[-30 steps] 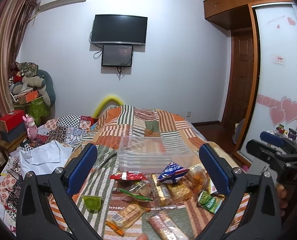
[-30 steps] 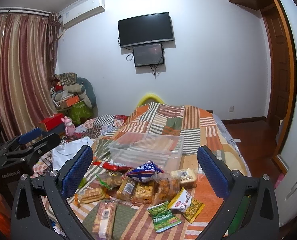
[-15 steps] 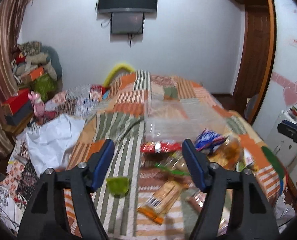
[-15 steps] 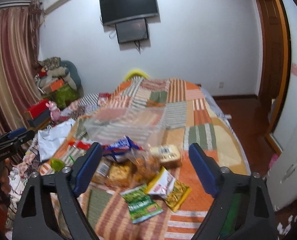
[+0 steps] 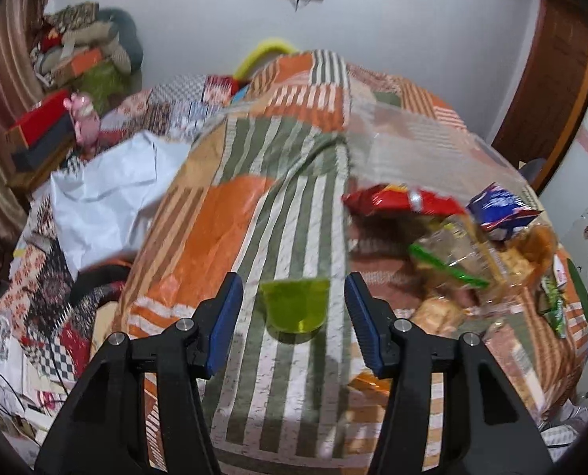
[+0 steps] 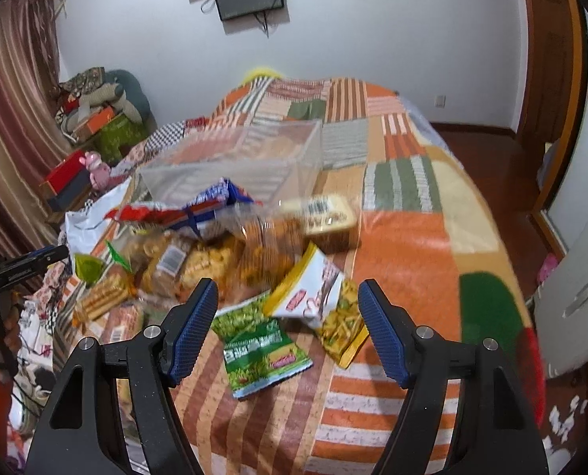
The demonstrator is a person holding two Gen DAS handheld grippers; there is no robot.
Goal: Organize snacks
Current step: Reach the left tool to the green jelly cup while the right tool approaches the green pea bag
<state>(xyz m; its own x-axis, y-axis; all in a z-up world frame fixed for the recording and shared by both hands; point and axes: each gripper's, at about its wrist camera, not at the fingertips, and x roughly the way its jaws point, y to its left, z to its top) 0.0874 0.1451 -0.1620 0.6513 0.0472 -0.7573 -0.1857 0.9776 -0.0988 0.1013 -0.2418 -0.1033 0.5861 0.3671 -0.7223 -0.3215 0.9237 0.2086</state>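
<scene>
On the bed (image 5: 294, 166), I see green jelly cup (image 5: 295, 306) between left gripper (image 5: 292, 308) fingers, closing, untouched; right gripper (image 6: 288, 318) closing too, empty, over green packet (image 6: 260, 350)

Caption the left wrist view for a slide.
Left claw open around a green jelly cup on the patchwork bedspread.

Two wrist views down onto bed (image 5: 278, 206)

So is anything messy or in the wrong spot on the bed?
Yes. The snack packets lie in a jumbled heap on the quilt, while the clear box behind them sits empty. A green cup stands apart from the heap.
</scene>
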